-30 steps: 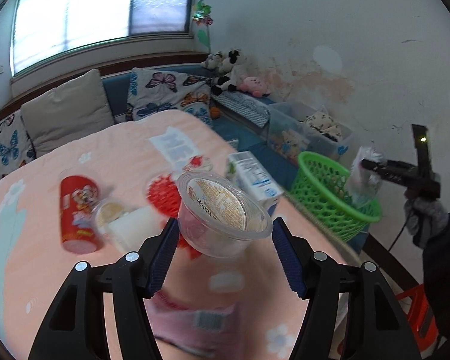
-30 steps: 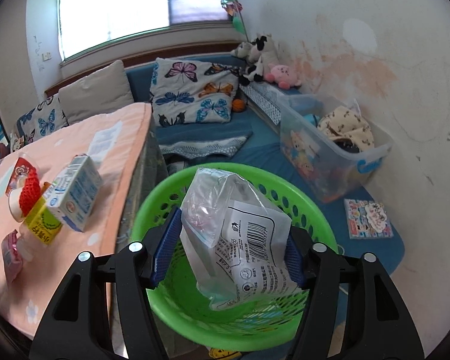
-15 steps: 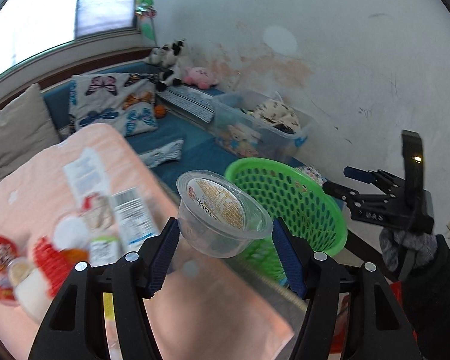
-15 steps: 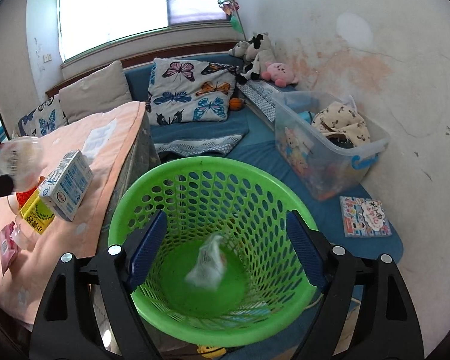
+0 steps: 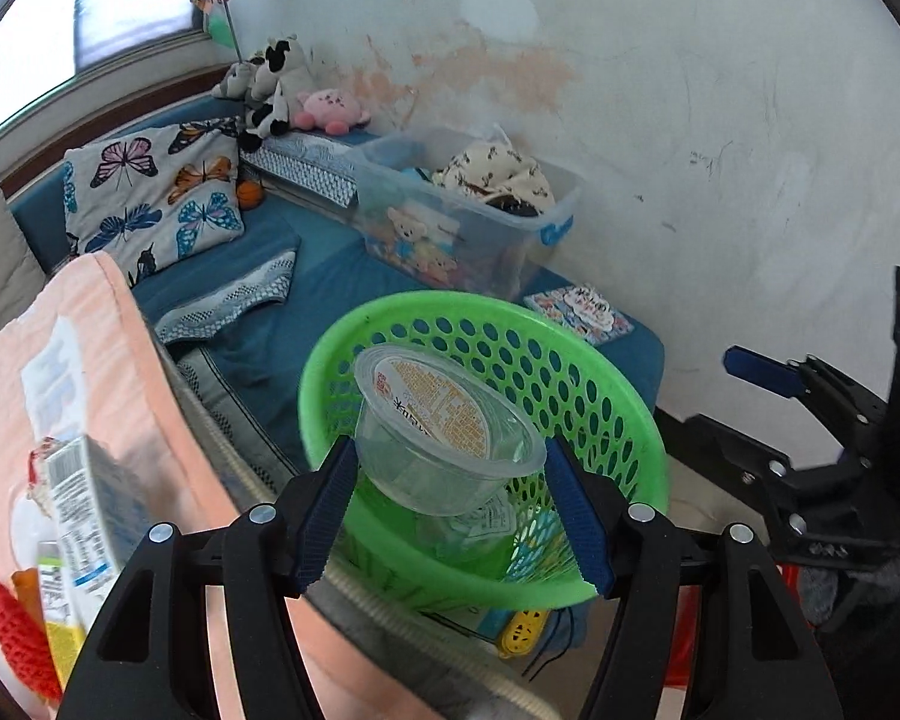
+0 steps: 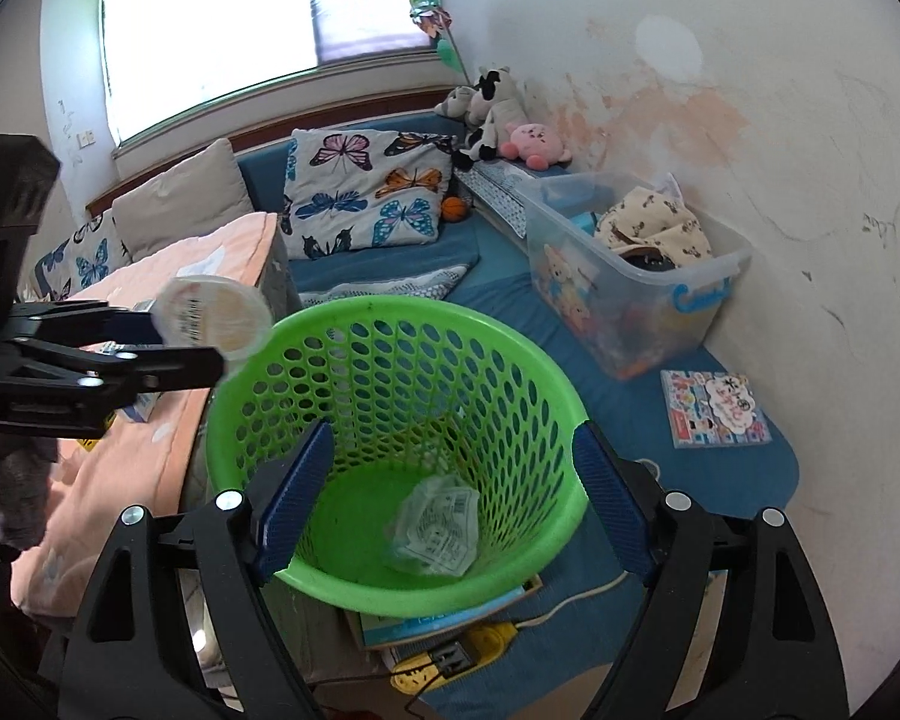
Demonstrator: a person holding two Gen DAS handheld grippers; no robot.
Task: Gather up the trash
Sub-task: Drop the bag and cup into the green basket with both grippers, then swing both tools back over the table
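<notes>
My left gripper [image 5: 450, 510] is shut on a clear plastic cup [image 5: 444, 438] with an orange printed lid and holds it above the near rim of the green basket [image 5: 582, 372]. In the right wrist view the cup [image 6: 210, 318] hangs at the basket's left rim [image 6: 258, 348]. My right gripper [image 6: 450, 510] is open and empty above the basket. A crumpled clear plastic bag [image 6: 435, 525] lies on the basket floor. The right gripper also shows in the left wrist view [image 5: 810, 420].
A peach-covered table [image 5: 120, 396] on the left holds a milk carton [image 5: 84, 516] and other trash. A clear storage bin [image 6: 636, 276], a picture book [image 6: 714, 408] and a blue couch with cushions [image 6: 366, 192] lie beyond. A yellow power strip [image 6: 450, 654] lies under the basket.
My right gripper opened and the plastic bag fell into the basket. My left gripper carried the cup from over the table to over the basket.
</notes>
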